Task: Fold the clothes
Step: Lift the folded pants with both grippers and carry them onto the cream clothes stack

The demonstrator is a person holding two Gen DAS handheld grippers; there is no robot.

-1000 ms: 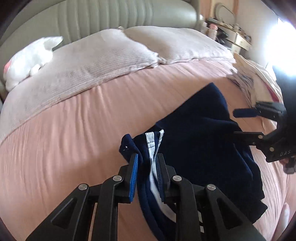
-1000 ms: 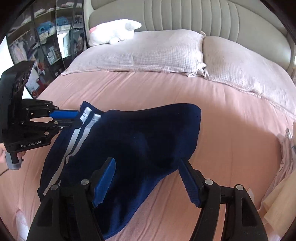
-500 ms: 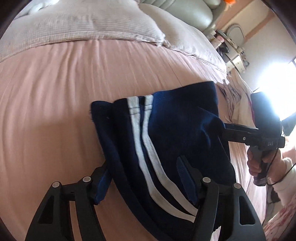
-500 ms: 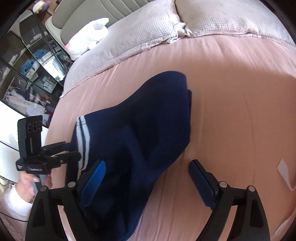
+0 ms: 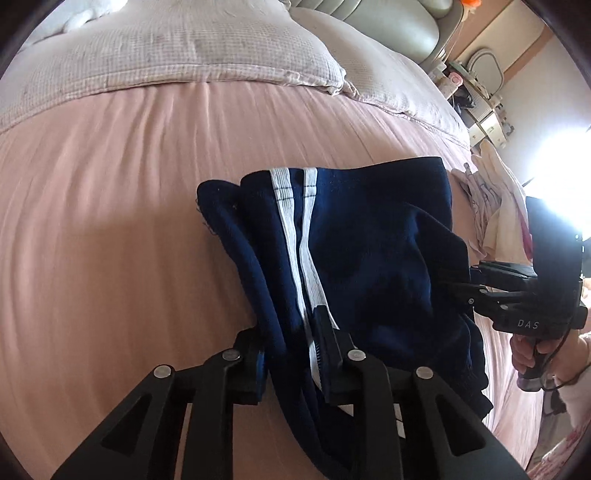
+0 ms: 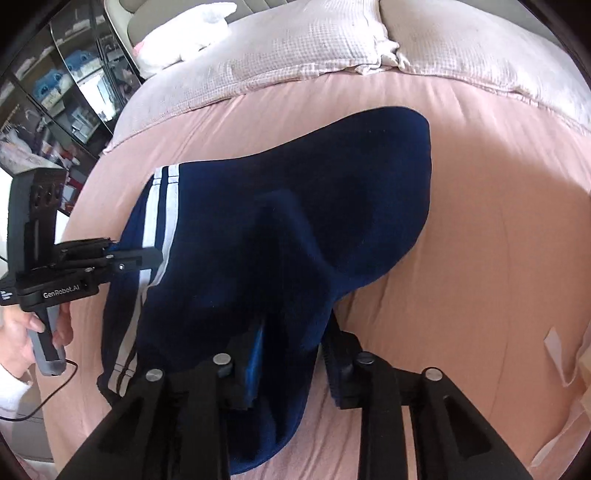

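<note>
Both tools [image 5: 291, 354] [image 6: 291, 354] now clamped onto shorts [image 5: 369, 236]

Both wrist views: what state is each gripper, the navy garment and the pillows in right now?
Left gripper: shut on the navy garment's striped edge.
Right gripper: shut on the navy garment's plain edge.
Navy garment: partly folded, bunched, lying on the pink bed sheet.
Pillows: lying flat at the bed's head.

A pink-sheeted bed [image 5: 110, 229] fills the room; pillows [image 5: 177, 48] lie against its padded headboard [image 5: 388, 22], glass-fronted shelves [image 6: 62, 92] beside it.
</note>
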